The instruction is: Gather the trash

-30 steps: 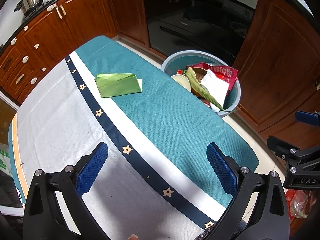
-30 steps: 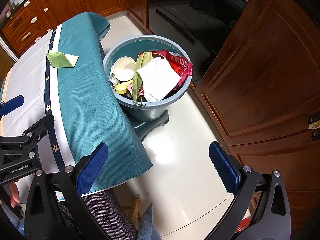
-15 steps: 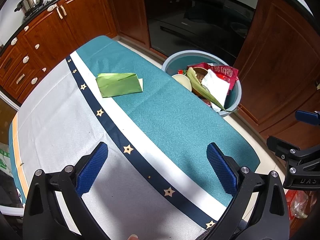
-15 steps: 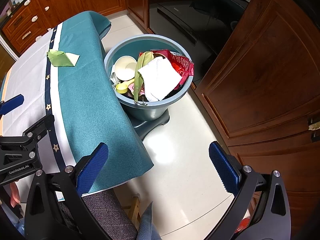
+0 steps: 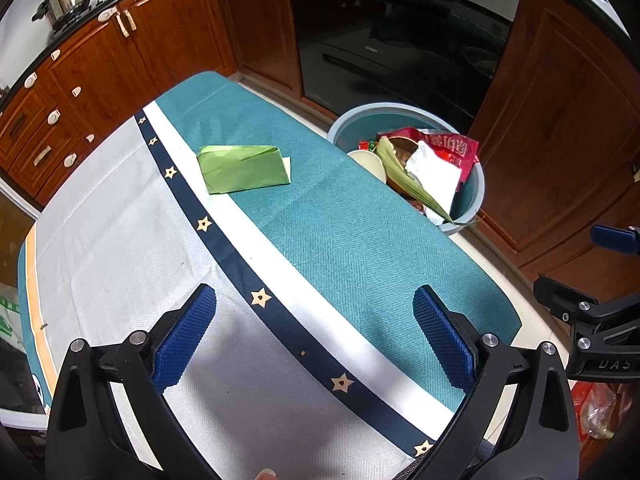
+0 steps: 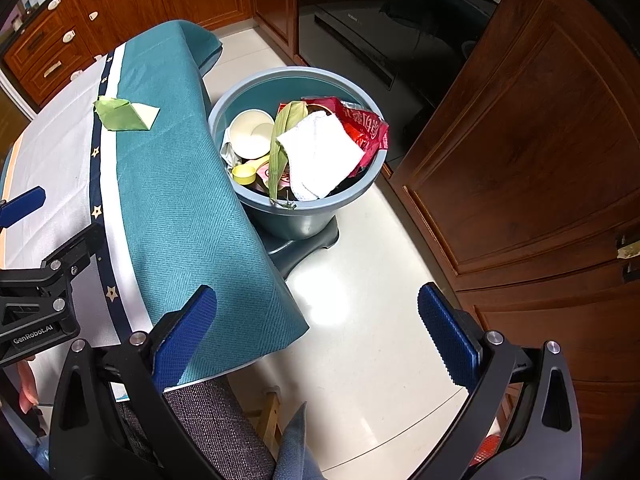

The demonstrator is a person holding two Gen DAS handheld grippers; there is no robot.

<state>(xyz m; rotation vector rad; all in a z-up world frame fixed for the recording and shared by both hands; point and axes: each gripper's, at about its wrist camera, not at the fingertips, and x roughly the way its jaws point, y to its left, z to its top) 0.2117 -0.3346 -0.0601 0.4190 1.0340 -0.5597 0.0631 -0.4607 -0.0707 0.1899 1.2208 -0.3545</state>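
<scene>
Green folded paper (image 5: 244, 168) upper centre of frame, on tablecloth (image 5: 320, 240), well apart from left gripper (image 5: 316, 332): jaws wide, empty, likely staged for approach. Right gripper (image 6: 318, 336) wide, empty, over floor. Bin (image 6: 298, 80) beside table edge, full.

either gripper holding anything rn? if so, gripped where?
Nothing held. Left hand-held gripper and right hand-held gripper are both open and empty; green folded paper lies untouched on the table.
</scene>
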